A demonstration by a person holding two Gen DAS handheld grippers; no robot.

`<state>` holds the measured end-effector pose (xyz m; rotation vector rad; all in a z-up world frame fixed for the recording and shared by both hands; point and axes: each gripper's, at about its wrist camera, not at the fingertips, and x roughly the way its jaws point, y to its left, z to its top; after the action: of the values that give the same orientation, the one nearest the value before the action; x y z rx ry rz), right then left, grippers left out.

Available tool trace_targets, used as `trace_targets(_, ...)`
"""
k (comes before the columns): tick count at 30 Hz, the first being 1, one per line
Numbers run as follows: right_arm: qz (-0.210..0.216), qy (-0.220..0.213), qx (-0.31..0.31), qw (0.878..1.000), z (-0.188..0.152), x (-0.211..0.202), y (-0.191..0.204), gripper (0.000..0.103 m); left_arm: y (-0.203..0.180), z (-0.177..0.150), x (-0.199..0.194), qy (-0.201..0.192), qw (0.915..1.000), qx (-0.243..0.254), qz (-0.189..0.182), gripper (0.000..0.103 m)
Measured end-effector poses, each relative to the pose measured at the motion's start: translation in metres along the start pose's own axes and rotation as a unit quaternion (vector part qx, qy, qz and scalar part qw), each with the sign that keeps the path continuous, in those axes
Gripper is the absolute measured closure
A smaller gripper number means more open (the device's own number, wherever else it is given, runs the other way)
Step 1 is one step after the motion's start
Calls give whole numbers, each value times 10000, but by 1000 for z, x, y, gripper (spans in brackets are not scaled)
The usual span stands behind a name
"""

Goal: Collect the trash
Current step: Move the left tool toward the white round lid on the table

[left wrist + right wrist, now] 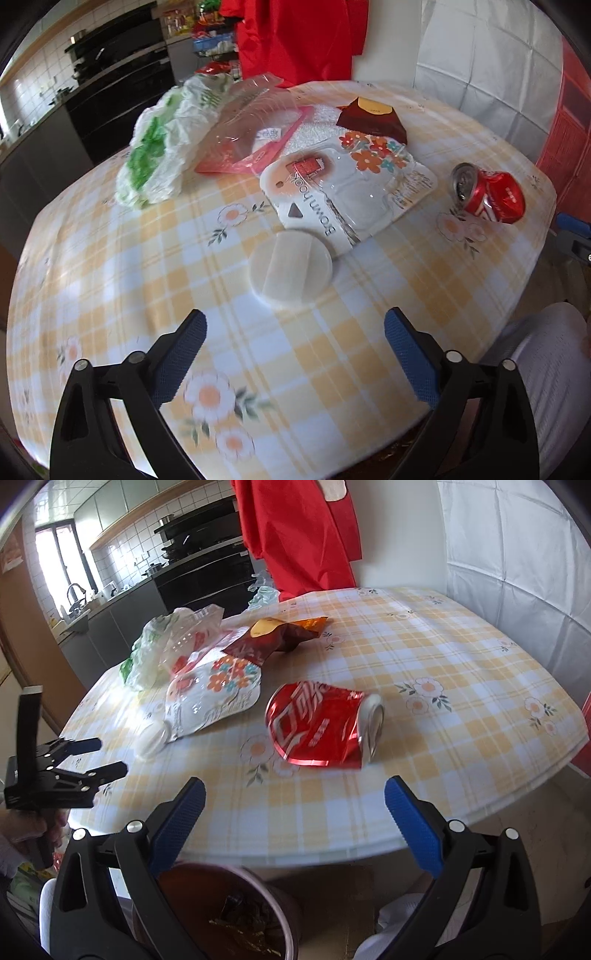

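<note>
Trash lies on a table with a yellow checked cloth. In the left wrist view: a round white pad, a plastic blister pack, a crushed red can, a brown snack wrapper, a clear pink-edged bag and a crumpled white-green bag. My left gripper is open and empty, just short of the pad. My right gripper is open and empty, near the table edge before the can. The left gripper shows there too.
A brown bin with scraps inside stands under the table edge below my right gripper. A red garment hangs behind the table. A kitchen counter and black oven lie at the far left. A white wall is at the right.
</note>
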<state>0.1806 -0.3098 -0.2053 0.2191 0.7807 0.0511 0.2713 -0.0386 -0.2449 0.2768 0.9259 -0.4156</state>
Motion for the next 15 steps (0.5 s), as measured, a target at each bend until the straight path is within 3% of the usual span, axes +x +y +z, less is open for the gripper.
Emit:
trace_targets(11, -184, 35, -77, 9998, 21, 24, -16, 7, 9, 27, 53, 322, 9990, 313, 6, 13)
trace_targets(15, -176, 22, 167, 9997, 25, 29, -31, 7, 15, 31, 62, 382, 9990, 98, -211, 18)
